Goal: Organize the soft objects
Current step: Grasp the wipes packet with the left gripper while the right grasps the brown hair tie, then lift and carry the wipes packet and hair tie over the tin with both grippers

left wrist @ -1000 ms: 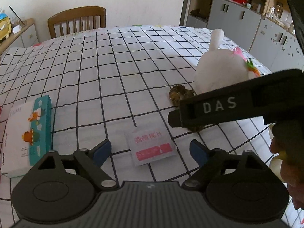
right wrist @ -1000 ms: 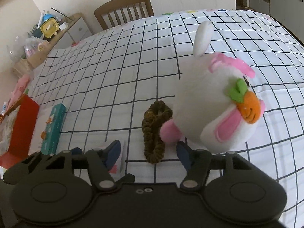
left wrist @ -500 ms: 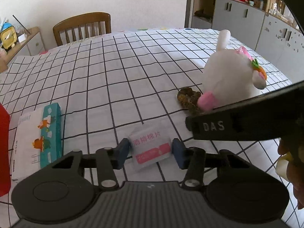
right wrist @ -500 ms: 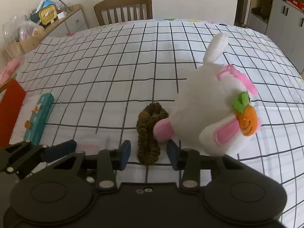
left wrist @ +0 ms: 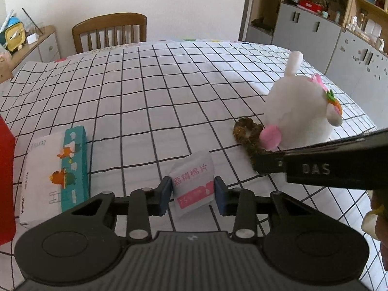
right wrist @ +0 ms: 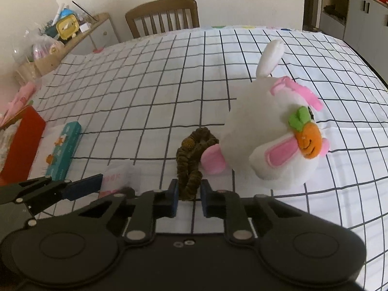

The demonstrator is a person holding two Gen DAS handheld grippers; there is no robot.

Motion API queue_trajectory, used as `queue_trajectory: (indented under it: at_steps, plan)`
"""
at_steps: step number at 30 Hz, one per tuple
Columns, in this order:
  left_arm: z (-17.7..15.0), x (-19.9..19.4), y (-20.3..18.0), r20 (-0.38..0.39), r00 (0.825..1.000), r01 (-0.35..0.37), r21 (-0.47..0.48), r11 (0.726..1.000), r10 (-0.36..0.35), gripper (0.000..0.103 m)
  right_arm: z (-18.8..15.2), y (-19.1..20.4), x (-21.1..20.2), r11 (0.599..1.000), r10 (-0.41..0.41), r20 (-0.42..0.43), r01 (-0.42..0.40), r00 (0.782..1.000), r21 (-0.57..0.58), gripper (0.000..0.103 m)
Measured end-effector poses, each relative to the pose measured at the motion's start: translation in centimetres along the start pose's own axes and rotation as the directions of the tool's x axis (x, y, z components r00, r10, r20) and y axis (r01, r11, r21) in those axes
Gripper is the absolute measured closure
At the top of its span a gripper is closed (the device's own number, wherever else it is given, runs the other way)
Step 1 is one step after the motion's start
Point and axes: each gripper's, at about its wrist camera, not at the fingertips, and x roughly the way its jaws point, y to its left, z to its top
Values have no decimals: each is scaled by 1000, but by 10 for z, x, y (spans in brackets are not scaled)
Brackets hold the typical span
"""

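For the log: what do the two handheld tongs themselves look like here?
Both are matte black plastic. The left tongs and right tongs each carry blue pads on black linkage arms with silver pivot screws, over two round discs. The right one's side reads "DAS" in white. No cables show.

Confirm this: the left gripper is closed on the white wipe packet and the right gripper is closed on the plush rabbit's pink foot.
Not quite. The right gripper is closed on the brown scrunchie, not on the foot of the plush rabbit; the right wrist view shows the foot beside the fingers, untouched. The left gripper is indeed closed on the white wipe packet.
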Motion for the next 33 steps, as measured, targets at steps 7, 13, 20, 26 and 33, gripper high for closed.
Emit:
queue_trajectory:
  at_steps: [7, 13, 20, 26, 33]
  plan:
    - [4, -11, 9, 17, 1000, 7, -32, 999, -6, 66, -1, -4, -17, 999, 44, 49, -45, 998, 28, 96]
    - [9, -27, 20, 43, 999, 7, -49, 999, -5, 66, 5, -4, -43, 995, 96, 119, -100, 988, 25, 97]
    - [18, -52, 38, 56, 998, 0, -87, 996, 5, 66, 16, 4, -68, 985, 169, 152, -173, 974, 13, 97]
    - [22, -75, 55, 53, 998, -24, -99, 995, 29, 66, 21, 23, -82, 971, 238, 143, -238, 961, -20, 97]
    - [29, -99, 74, 69, 996, -57, -107, 993, 65, 66, 31, 50, -92, 956, 293, 140, -286, 946, -69, 97]
